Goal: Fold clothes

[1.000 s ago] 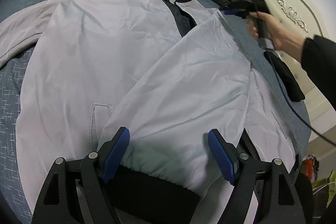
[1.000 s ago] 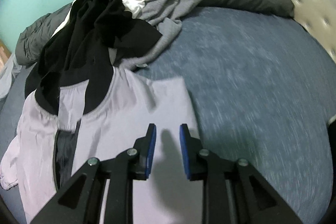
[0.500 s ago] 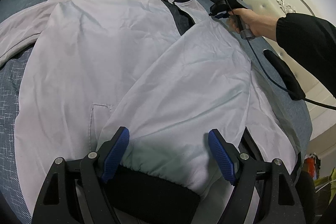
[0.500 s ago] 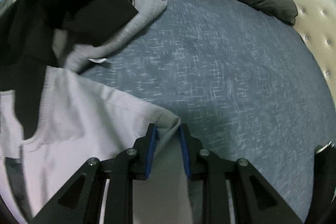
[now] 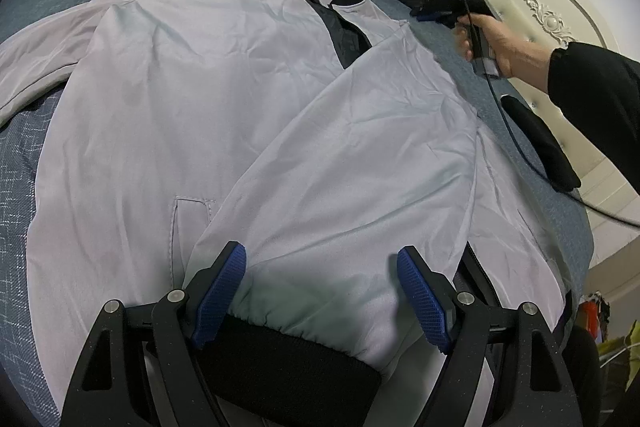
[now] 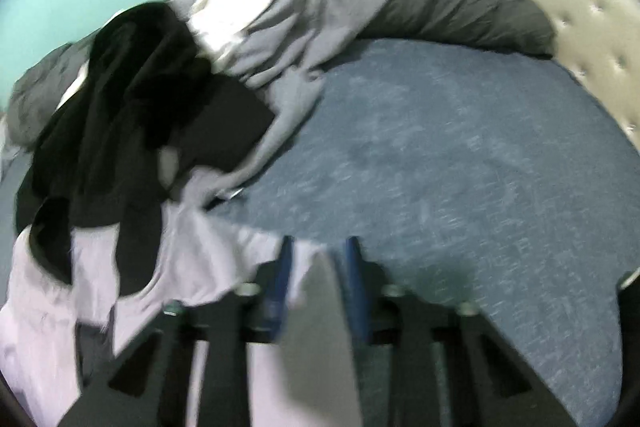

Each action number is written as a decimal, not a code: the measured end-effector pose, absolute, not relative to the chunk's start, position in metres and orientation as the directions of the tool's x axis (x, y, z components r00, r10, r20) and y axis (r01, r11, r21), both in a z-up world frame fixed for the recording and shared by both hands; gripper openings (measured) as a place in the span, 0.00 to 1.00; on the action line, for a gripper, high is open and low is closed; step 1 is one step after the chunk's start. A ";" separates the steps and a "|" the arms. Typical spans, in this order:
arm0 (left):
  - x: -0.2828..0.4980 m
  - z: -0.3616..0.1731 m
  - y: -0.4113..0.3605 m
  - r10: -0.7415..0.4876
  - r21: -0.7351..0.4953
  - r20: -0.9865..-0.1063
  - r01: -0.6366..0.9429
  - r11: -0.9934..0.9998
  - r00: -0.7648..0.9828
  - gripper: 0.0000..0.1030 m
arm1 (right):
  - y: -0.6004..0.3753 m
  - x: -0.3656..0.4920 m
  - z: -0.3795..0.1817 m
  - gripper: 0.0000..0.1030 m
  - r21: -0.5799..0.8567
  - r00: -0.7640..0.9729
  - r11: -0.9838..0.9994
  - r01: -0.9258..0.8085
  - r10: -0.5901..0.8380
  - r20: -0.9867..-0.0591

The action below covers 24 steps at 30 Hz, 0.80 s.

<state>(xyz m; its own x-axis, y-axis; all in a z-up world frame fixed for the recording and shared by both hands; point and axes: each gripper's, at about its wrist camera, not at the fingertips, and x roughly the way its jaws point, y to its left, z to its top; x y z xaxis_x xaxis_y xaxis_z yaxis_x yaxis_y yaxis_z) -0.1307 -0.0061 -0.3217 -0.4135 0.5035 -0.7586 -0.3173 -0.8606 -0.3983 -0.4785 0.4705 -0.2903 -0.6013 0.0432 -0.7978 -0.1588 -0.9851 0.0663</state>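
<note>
Both grippers at jacket (image 5: pixel 224 99); right gripper (image 6: pixel 316 279) closing on shoulder fabric.

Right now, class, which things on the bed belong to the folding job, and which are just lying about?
In the job:
- light grey jacket
- left tongs, open over its sleeve cuff
- right tongs, closing on its shoulder edge

Lying about:
- black garment
- grey sweater
- dark pillow
</note>
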 end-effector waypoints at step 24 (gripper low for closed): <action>-0.129 -0.322 -0.008 0.508 -0.405 -0.755 -0.315 -0.858 -0.414 0.79 | 0.437 -0.361 -0.283 0.06 0.133 -0.603 -0.986 -0.101 -0.046 -0.796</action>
